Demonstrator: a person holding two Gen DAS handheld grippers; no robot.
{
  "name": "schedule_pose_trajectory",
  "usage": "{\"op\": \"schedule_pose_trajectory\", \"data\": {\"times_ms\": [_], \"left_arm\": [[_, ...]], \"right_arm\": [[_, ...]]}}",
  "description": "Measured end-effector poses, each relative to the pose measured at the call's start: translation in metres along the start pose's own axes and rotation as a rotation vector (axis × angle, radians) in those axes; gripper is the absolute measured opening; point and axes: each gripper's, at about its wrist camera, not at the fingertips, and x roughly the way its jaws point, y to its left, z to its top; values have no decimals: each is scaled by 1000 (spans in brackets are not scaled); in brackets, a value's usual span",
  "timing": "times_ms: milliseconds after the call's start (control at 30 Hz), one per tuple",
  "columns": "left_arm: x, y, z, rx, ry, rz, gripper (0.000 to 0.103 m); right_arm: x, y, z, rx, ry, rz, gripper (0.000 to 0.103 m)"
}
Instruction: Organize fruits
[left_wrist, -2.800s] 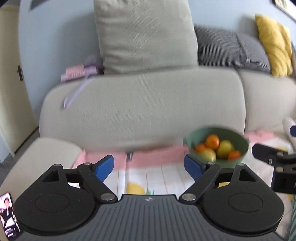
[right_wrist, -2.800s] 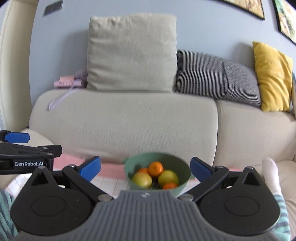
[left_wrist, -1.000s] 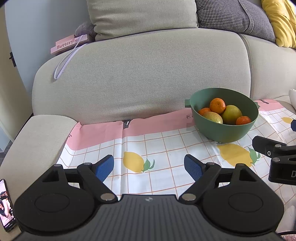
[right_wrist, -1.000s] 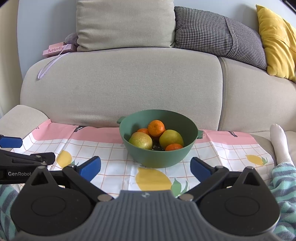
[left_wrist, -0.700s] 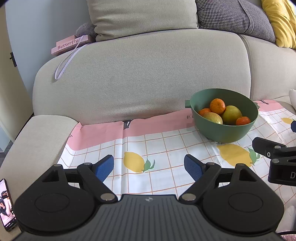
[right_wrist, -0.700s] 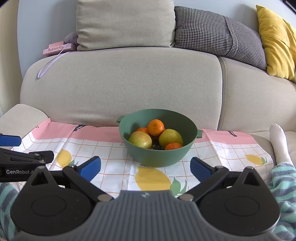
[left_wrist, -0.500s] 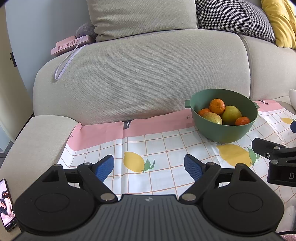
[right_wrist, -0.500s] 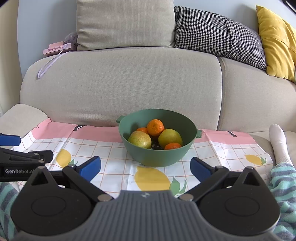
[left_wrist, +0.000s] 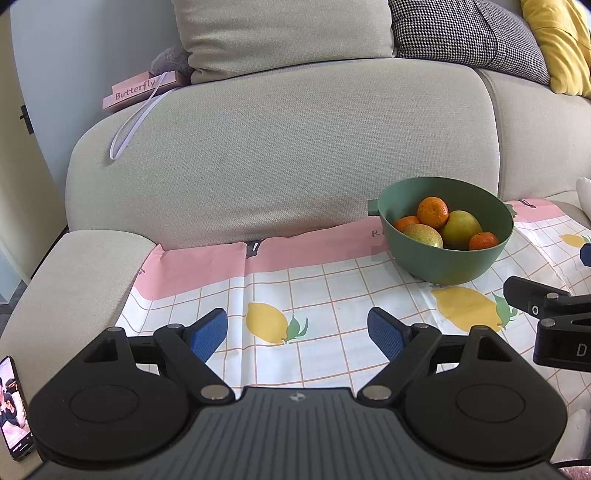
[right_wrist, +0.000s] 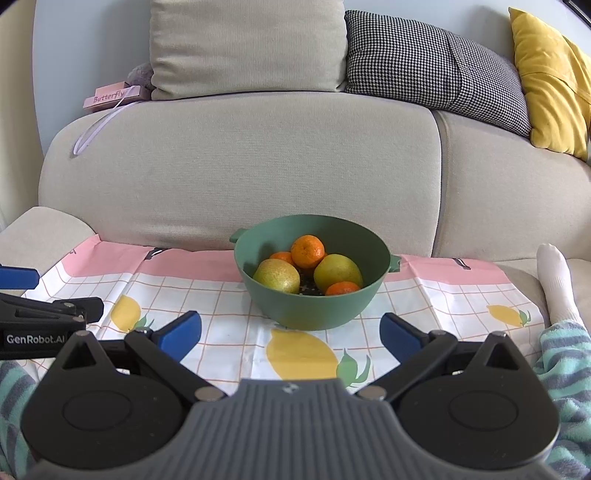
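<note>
A green bowl (right_wrist: 314, 314) (left_wrist: 448, 266) stands on a lemon-print cloth (right_wrist: 221, 295) (left_wrist: 295, 295) spread over the sofa seat. Inside lie three mandarins, the top one (right_wrist: 307, 251) (left_wrist: 433, 212) resting on the others, and two yellow-green pears (right_wrist: 277, 276) (right_wrist: 338, 272). My right gripper (right_wrist: 290, 332) is open and empty, just in front of the bowl. My left gripper (left_wrist: 297, 328) is open and empty over the cloth, left of the bowl. Each gripper's side shows at the edge of the other's view.
The beige sofa back (right_wrist: 240, 166) rises behind the bowl with grey, houndstooth (right_wrist: 424, 59) and yellow (right_wrist: 546, 81) cushions. A pink "Butterfly" box (left_wrist: 140, 90) sits on its top left. A white-socked foot (right_wrist: 554, 288) lies at right; a phone (left_wrist: 13, 406) at left.
Over the last seconds both views tipped down from the sofa back to the cloth and bowl. In the last second both grippers hardly moved and stayed open.
</note>
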Motion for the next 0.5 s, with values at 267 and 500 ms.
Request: {"op": "schedule_pose_trajectory", "data": {"times_ms": [267, 500], "left_arm": [[-3, 0, 1, -6, 0, 1, 100], [-1, 2, 2, -15, 6, -1, 100]], "right_arm": [[0, 0, 0, -1, 0, 0, 99], [0, 0, 0, 0, 0, 0, 99]]}}
